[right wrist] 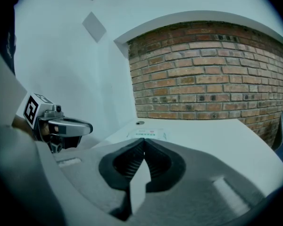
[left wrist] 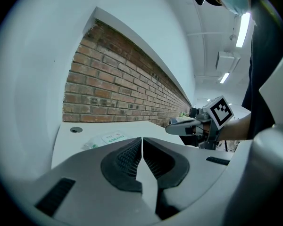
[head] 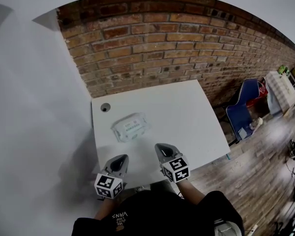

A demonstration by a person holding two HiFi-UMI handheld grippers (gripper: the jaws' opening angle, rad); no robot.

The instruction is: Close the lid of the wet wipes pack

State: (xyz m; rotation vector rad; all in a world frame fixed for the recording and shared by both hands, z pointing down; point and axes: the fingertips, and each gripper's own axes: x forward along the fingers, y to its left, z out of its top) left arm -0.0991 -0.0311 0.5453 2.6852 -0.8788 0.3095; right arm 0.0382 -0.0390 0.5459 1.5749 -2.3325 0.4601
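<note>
The wet wipes pack [head: 130, 127] lies flat on the white counter [head: 196, 117], roughly midway between its near edge and the brick wall [head: 157, 43], toward the left side and near the round cable hole [head: 105, 107]. It lies label-up with bare counter all round it, so it is open to a press from above. Whether its lid stands up or already lies down is too small to tell in any view.

The left hand-held gripper [left wrist: 142, 139] has its jaws pressed together with nothing between them. The right hand-held gripper [right wrist: 143, 140] is the same: ribbed pads meeting, empty. Both hover over the counter's near edge, apart from the pack, and each points toward it. I read this as a ready stance. Jaws pressed together make a blunt tip, which suits pushing a flap lid down rather than pinching it. Either one could do the pressing while the other steadies the soft pack so it does not slide.
</note>
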